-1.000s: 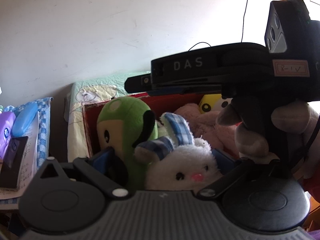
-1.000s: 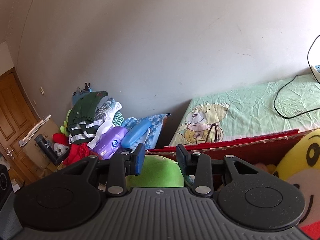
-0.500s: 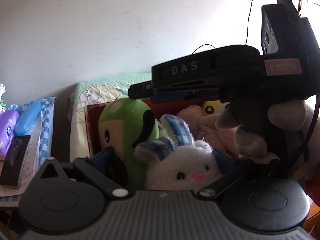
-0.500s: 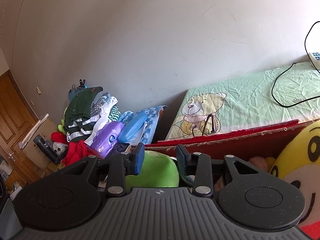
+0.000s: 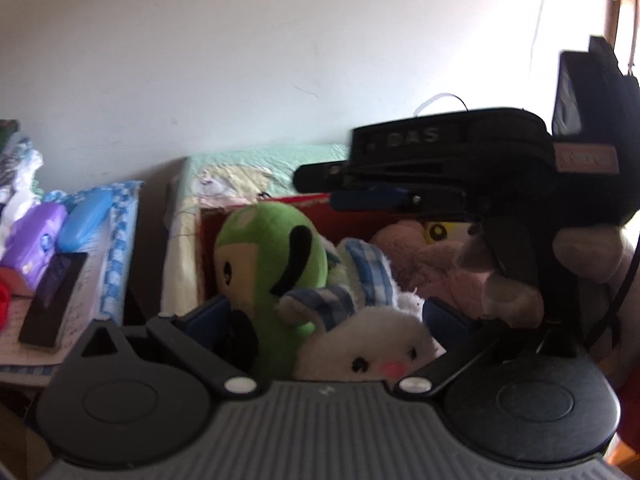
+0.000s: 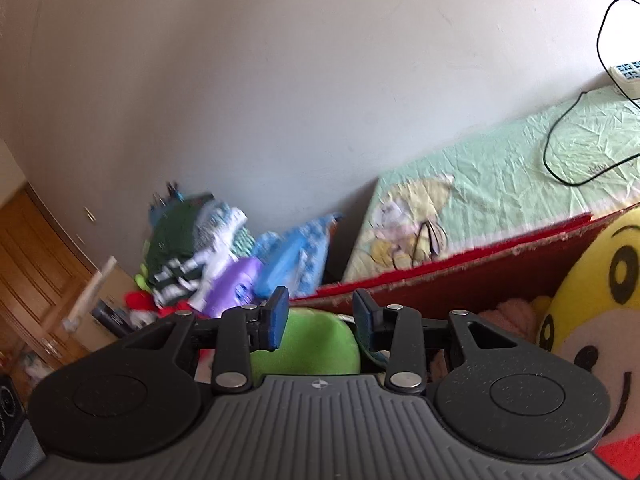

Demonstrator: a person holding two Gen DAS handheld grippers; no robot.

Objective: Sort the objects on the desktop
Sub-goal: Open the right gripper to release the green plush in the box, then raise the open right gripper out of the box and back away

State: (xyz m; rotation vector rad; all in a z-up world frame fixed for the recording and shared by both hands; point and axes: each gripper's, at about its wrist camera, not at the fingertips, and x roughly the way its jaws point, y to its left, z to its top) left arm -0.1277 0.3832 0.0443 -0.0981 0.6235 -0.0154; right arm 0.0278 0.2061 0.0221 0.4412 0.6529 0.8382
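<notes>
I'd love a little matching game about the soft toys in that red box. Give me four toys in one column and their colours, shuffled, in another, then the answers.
Toys:
1. frog-like toy
2. bunny
3. smiley-face toy
4. fluffy toy behind the bunny

Colours:
A. yellow
B. pink
C. green
D. white

Pairs: 1-C, 2-D, 3-A, 4-B
</notes>
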